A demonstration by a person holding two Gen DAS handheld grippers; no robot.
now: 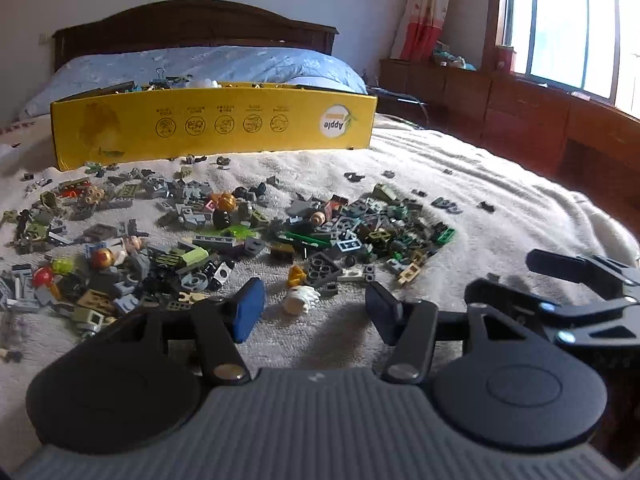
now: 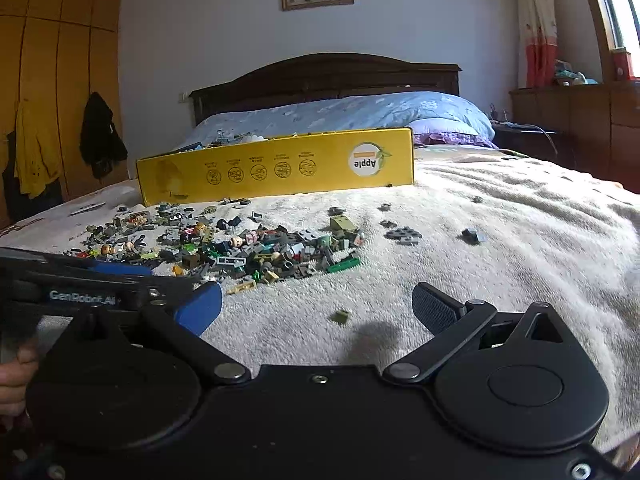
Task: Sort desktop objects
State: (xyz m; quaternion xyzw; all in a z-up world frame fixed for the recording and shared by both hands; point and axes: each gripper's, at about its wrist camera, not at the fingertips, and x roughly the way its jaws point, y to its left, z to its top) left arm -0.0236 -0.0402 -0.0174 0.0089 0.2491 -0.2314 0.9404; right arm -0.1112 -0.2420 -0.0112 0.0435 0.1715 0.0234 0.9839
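Hovering low over the cream blanket (image 1: pixel 460 168), the left gripper (image 1: pixel 316 308) has its jaws spread w/ nothing between them; the right gripper (image 2: pixel 316 308) is likewise wide open and empty. The brick pile (image 1: pixel 224 232) lies scattered in front of the yellow box (image 1: pixel 212 124), which already holds bits.

Risks: the pieces are tiny and packed tight, so a pinch prob grabs two or flicks neighbours away; soft fleece lets bricks sink or tilt under the pads. The white hair piece (image 1: pixel 302 298) sits just ahead of the left jaws, easy to knock.

Left view shows that piece close up. Right view alone shows the lone olive brick (image 2: pixel 340 316), the wardrobe (image 2: pixel 56 60), and a hand (image 2: pixel 14 380) at its edge.
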